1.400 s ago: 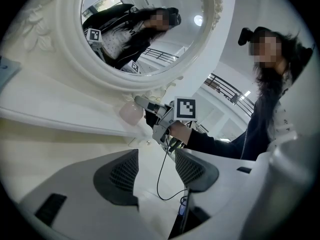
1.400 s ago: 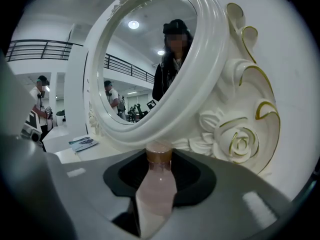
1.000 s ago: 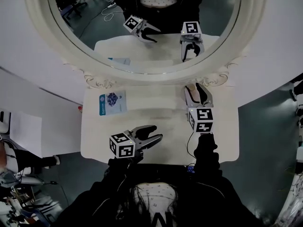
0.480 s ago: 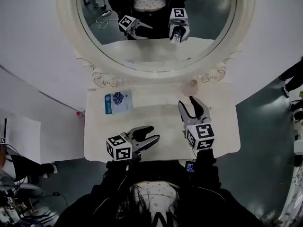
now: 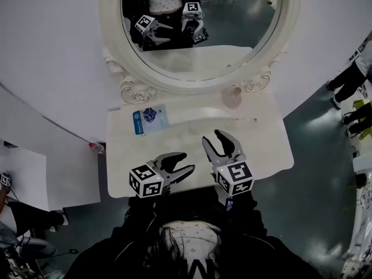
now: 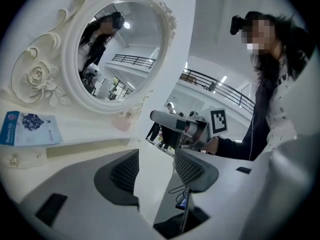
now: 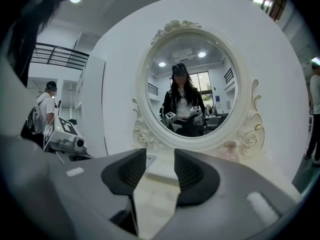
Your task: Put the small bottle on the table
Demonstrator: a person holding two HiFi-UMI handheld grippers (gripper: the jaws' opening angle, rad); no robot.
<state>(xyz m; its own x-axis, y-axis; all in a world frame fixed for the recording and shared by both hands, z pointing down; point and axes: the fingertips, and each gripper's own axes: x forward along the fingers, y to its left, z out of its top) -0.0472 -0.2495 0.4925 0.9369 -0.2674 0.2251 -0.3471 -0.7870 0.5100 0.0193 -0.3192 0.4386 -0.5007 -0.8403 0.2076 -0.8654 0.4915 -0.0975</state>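
The small bottle [image 5: 231, 97], pale pink and glass-like, stands upright on the desk [image 5: 264, 147], ahead and slightly right of the right gripper [image 5: 213, 138] and well apart from it, beside the mirror frame [image 5: 139, 89]. The right gripper and the left gripper [image 5: 187, 161] are both spread and empty. The bottle is probably light, rigid, slick and breakable. A gentle pinch across its rounded body, below the neck, looks safest.

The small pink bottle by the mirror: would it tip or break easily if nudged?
Probably fragile: the small pink translucent bottle looks like glass. Its body seems squat and rounded, so it likely resists tipping. Its smooth sides may slip when gripped.
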